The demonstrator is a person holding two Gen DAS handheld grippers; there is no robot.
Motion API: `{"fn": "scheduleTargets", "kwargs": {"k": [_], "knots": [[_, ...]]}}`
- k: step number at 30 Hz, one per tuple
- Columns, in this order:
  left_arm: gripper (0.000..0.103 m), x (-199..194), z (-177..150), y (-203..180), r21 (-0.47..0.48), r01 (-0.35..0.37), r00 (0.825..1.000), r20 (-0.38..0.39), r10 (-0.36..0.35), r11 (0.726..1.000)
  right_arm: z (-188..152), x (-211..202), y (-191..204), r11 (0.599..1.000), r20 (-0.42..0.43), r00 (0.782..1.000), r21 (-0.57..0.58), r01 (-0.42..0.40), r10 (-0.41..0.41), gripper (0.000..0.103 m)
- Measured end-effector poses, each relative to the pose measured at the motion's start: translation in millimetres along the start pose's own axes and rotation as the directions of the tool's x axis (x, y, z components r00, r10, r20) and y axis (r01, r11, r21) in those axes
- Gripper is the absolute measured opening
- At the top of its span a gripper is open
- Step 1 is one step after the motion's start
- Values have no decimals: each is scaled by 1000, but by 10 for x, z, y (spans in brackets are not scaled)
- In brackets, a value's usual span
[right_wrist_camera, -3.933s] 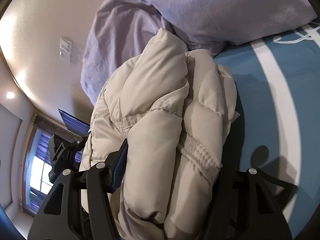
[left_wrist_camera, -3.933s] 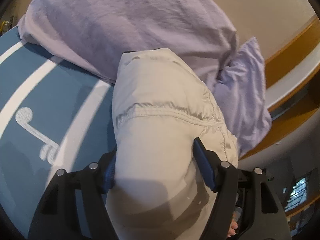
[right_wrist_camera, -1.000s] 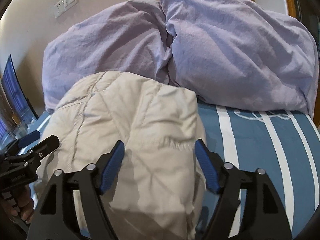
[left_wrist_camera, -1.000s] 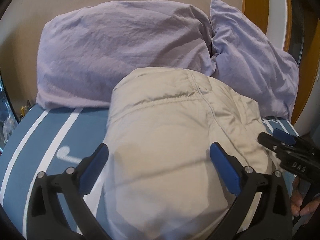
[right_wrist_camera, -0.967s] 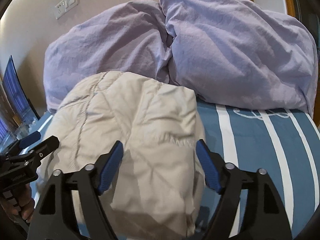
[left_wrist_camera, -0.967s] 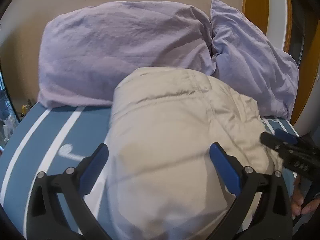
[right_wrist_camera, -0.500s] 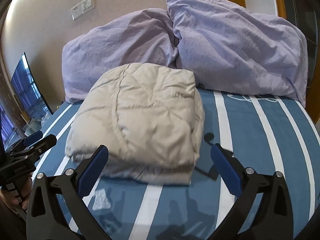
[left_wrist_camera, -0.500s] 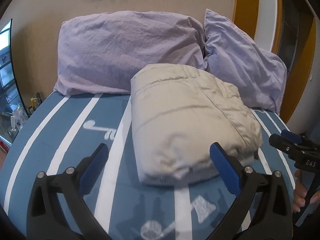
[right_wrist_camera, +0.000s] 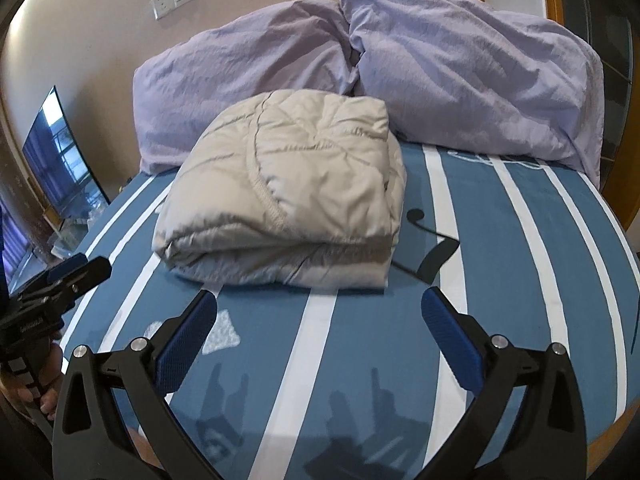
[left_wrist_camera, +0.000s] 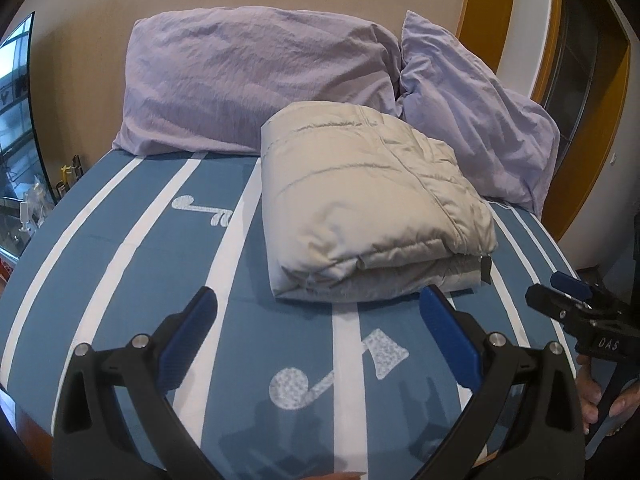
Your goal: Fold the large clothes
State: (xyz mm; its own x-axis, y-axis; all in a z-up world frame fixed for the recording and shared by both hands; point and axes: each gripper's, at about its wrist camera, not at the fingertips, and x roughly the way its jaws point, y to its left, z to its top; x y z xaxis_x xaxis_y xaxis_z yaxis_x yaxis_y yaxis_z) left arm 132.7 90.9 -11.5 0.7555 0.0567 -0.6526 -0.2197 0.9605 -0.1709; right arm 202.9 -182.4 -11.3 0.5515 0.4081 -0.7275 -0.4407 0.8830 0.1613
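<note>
Judging the folded beige jacket [left_wrist_camera: 368,208] against the pillows [left_wrist_camera: 256,80] on the striped bed [left_wrist_camera: 120,248] as light, puffy and slippery, we would grip its thick folded edge, both left gripper [left_wrist_camera: 318,338] and right gripper [right_wrist_camera: 319,336] spread wide, empty.

Both the left tool [left_wrist_camera: 318,336] and right tool [right_wrist_camera: 320,336] gape wide (blue pads empty), angled downward.
</note>
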Motion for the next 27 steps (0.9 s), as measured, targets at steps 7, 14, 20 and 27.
{"fn": "scheduleTargets", "kwargs": {"k": [7, 14, 20, 27], "knots": [[101, -82, -102, -36, -6, 29, 999, -28, -30, 1000, -80, -72, -21, 1000, -36, 999, 25, -20, 21, 102], [101, -140, -186, -110, -6, 55, 997, -55, -55, 998, -117, -159, -10, 999, -51, 998, 30, -32, 34, 102], [101, -150, -235, -176, -2, 68, 995, -71, -68, 998, -140, -207, 18, 998, -55, 997, 32, -52, 53, 102], [101, -168, -238, -208, 5, 70, 994, -79, -69, 998, -169, -238, 75, 998, -58, 996, 26, -66, 67, 102]]}}
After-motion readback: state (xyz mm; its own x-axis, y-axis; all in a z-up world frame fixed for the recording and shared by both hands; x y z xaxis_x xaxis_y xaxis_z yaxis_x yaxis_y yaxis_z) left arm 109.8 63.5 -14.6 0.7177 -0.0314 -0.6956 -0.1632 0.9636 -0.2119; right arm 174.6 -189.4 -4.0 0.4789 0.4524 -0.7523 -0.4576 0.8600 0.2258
